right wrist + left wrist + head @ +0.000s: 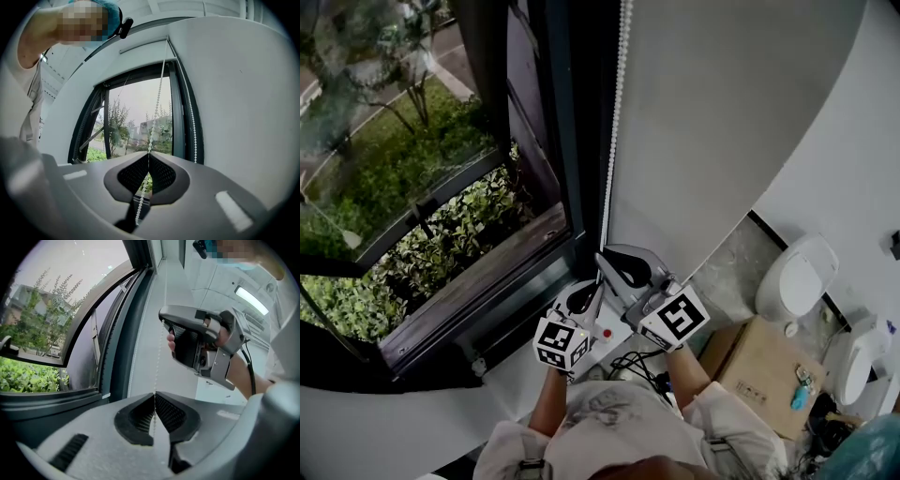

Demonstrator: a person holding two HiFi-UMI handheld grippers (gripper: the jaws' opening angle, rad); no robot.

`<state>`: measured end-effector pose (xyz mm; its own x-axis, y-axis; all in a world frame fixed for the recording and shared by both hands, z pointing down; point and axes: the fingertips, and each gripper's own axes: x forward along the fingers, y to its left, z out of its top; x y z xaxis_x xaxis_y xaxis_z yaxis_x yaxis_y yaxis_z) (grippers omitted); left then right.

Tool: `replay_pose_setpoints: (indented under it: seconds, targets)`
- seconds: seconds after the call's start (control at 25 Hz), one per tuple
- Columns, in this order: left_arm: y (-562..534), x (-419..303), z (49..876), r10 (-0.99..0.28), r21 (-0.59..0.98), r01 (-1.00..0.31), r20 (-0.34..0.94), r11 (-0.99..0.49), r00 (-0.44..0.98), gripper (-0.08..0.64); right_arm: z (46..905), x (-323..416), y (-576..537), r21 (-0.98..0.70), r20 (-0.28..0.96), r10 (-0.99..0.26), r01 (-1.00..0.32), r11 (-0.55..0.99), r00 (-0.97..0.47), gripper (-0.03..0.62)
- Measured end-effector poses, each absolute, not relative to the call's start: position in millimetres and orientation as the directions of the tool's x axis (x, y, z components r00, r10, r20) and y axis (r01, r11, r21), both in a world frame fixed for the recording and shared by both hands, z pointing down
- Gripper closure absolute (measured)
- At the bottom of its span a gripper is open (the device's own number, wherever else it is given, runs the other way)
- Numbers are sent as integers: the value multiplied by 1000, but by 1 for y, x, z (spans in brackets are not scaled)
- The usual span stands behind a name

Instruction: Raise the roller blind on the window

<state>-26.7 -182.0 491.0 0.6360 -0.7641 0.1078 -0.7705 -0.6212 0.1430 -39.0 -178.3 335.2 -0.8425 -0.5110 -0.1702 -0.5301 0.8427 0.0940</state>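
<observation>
Since left tongs (pixel 154 397) and right tongs (pixel 148 157) were each clamped on bead chain (pixel 157 105), hold point looked fine: chain above tongs light, limp, likely slippery.

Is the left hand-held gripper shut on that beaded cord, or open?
Shut on it: the left hand-held gripper has jaws together, the beaded cord pinched between them.
</observation>
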Motion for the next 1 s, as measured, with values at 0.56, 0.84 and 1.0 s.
replay_pose_setpoints:
  seconds: [0.56,0.84,1.0]
  targets:
    - [-180,-27,527,-759,172,-776,167,-606,630,540,370,-42,-179,66,-113,-521,-530,846,-846,581]
    - [-177,-28,538,-751,192,-774,191,-603,632,540,382,-44,-179,50,-85,-523,-528,848,-848,581]
    - [-174,-30,539,-748,202,-771,189,-605,636,538,383,-45,-179,52,-84,-522,-527,848,-849,581]
